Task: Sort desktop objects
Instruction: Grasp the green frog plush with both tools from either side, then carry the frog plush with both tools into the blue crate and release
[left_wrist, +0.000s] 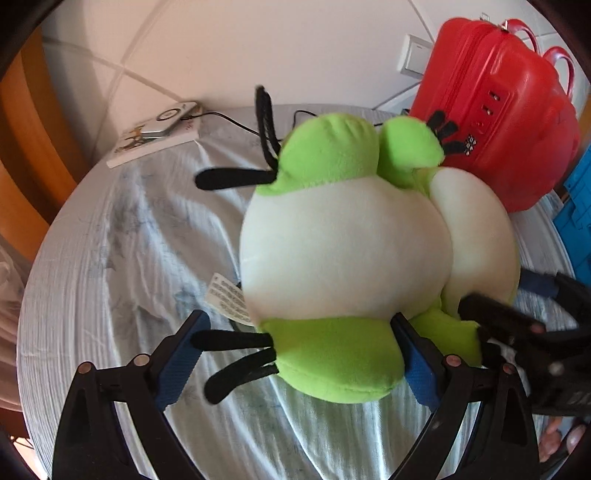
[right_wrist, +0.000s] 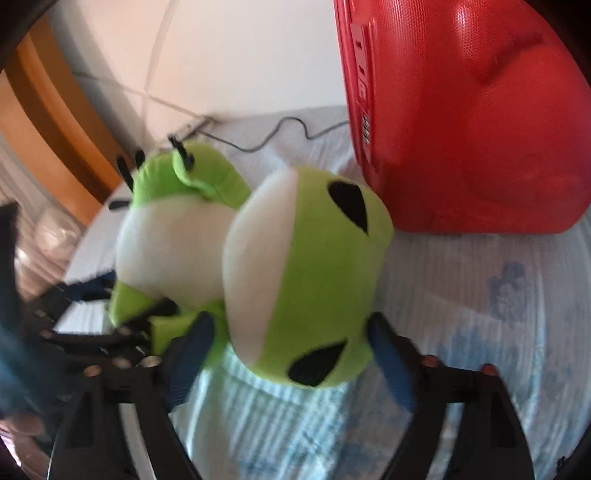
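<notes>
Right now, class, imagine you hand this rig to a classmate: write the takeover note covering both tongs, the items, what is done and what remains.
Left tongs: around a green foot of the plush frog, right pad touching; the left pad looks apart, so grip is uncertain.
Right tongs: straddling the frog's head, pads at both sides; the view is blurred, so clamping is unclear.
Things: the frog sits between both tongs above the blue-patterned cloth, just in front of the red suitcase. A book with a small device on top lies at the far left corner.
Done: frog reached by both tongs.
Left: place the frog, then sort the rest.
</notes>
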